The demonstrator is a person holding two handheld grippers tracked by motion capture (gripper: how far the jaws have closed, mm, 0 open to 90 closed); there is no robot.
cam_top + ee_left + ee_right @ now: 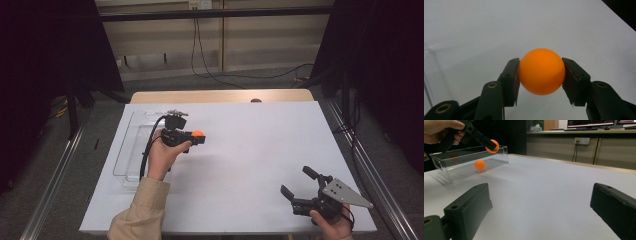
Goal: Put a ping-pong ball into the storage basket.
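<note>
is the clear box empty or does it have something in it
Not empty: one orange ball lies inside the clear box.

Left claw [199,137]: black body, black cable looping back, brass-ringed screw holes on its arms; right claw [295,186]: black, grey three-cornered plate with small holes; tan sleeve [137,212] at the near left

Left gripper [199,137] raised, jaws clamped, gripped by left hand [161,156]; right gripper [297,186] low, jaws spread wide, held in right hand [332,225]
</note>
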